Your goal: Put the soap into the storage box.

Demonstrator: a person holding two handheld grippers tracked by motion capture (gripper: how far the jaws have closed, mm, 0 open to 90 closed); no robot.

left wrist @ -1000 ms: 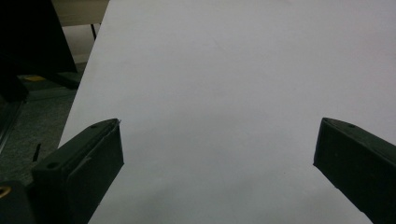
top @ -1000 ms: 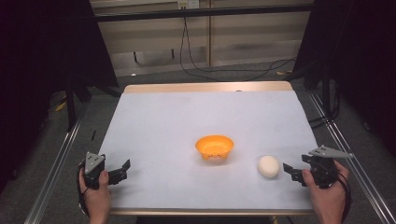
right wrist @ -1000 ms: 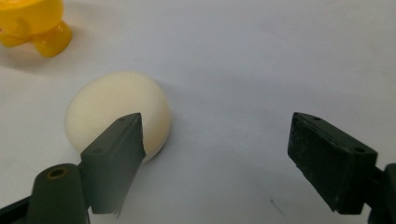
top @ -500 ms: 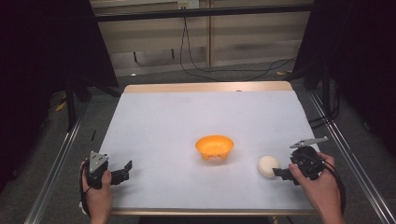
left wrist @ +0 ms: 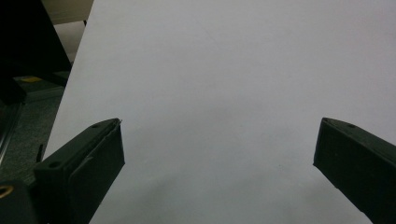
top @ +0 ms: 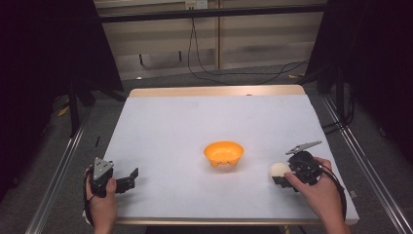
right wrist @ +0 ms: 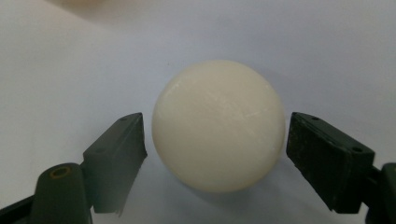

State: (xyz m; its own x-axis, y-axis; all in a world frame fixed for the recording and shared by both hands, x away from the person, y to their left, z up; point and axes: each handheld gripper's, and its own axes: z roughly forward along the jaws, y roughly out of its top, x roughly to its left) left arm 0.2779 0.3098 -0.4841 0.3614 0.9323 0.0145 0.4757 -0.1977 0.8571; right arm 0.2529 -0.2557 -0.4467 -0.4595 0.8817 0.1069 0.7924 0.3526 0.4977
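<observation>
The cream ball (right wrist: 218, 125) lies on the white table (top: 195, 122), right of the orange bowl (top: 223, 152), between the just-closing right gripper (right wrist: 217, 140) pads, narrow gaps either side; left gripper (left wrist: 219, 154) stands released

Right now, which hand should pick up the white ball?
The right. The right gripper already has the ball between its jaws, which have just been closing, with slim gaps left. The left gripper sits far across the table, open over bare surface.
</observation>
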